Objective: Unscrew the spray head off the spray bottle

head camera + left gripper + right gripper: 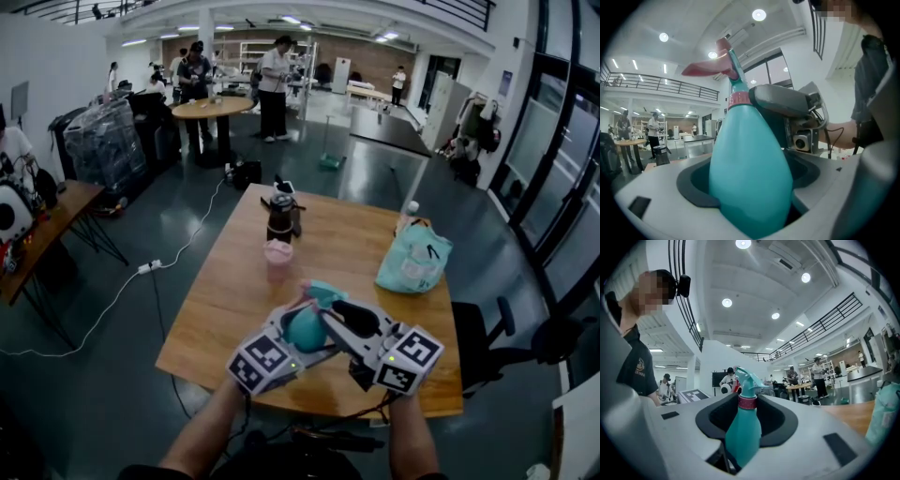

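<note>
While two grippers hung over the wooden table (225, 300), each bore black-and-white square markers (258, 361); the left gripper (750, 183) was clamped on the belly of the one teal spray bottle (750, 150), held clear of the tabletop; the right gripper (748, 405) had closed on the pink collar of its spray head (746, 380); beyond stood one pink cup (278, 255), one dark jug (282, 216), and one teal bag (413, 260).

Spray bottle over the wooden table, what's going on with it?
A person works two handheld tools above the table. The left tool grips the teal spray bottle by its body. The right tool is closed on the neck at the pink collar. The spray head is still on, so unscrewing isn't finished.
</note>
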Tool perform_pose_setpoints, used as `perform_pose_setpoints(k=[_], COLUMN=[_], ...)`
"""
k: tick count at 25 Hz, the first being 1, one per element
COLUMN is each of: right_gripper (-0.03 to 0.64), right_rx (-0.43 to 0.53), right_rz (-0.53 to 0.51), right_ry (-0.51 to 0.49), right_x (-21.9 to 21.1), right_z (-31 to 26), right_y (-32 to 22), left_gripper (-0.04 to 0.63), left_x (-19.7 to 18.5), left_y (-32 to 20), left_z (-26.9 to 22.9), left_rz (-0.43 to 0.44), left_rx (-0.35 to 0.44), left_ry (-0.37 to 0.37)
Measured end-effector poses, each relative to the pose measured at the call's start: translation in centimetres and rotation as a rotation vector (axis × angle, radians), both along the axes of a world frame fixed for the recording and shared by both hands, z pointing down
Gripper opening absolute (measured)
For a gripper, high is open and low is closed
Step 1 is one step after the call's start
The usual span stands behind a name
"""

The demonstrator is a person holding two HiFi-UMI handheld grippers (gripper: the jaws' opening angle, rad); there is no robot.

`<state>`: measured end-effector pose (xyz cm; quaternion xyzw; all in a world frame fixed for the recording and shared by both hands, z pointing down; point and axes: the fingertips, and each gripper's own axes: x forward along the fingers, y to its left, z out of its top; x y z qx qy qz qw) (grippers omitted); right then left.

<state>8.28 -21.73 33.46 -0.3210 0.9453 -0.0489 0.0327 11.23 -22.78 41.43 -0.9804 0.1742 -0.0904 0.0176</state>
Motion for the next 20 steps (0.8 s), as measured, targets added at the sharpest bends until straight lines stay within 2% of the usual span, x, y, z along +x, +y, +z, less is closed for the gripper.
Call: perform_pose_setpoints(k=[7,13,15,20], right_gripper=[0.124,0.124,0.124,0.126], right_rx=[0.013,0.016,0.023,0.020], right_rz=[-0.194,-0.297,-0.270,-0.103], right_ry=[-0.047,-0.074,-0.075,-0.060], right_x=[0.6,0.8,0.9,1.1], right_z=[-0.4,-0.8,-0.8,-0.6], right_y=[1.5,2.4,2.2,0.7], left_gripper=[0.425,0.425,0.425,0.425], left_x=[0.7,0.9,0.9,0.2], left_y=[2.2,3.5,3.1,0.1], left_z=[-0.7,-1.2,-1.1,-0.7], left_rz=[0.139,0.207,0.177,0.015], left_rx=[-0.011,-0.018,-0.020,-0.018], left_ry=[0.036,0.056,0.058,0.050])
